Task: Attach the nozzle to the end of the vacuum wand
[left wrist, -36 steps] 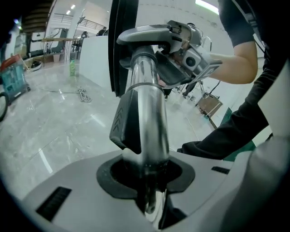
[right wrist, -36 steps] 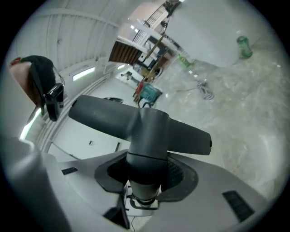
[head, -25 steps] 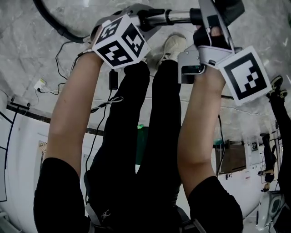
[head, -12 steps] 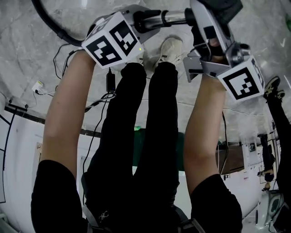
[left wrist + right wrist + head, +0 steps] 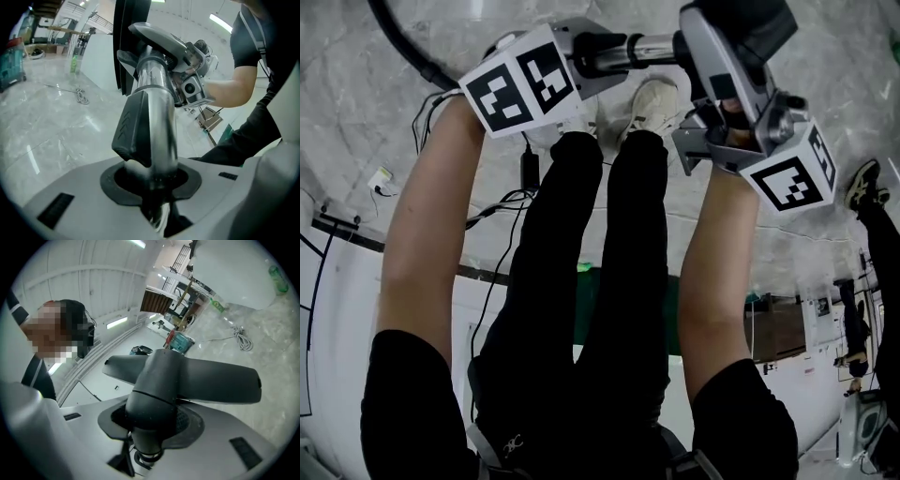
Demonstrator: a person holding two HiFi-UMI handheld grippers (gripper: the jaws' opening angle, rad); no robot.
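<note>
My left gripper (image 5: 577,52), under its marker cube, is shut on the silver vacuum wand (image 5: 649,44), which runs rightward over the floor. In the left gripper view the wand (image 5: 157,117) with its dark clip passes between the left gripper (image 5: 152,185) jaws and rises to the dark nozzle (image 5: 133,42). My right gripper (image 5: 724,89) is shut on the nozzle (image 5: 741,28) at the wand's end. From the right gripper view, the T-shaped nozzle (image 5: 187,378) has its neck clamped in the right gripper (image 5: 149,427). Wand end and nozzle neck meet; how deep the joint sits is hidden.
A black hose (image 5: 403,42) curves off at the top left. Cables (image 5: 502,206) lie on the marble floor by the person's legs and white shoe (image 5: 654,98). Another person's shoe (image 5: 867,183) shows at the right edge. A white partition (image 5: 337,300) runs lower left.
The right gripper has rolled and risen, swinging its cube to the right and tilting the nozzle. The left gripper's cube has shifted left and up a little. Both grips hold.
</note>
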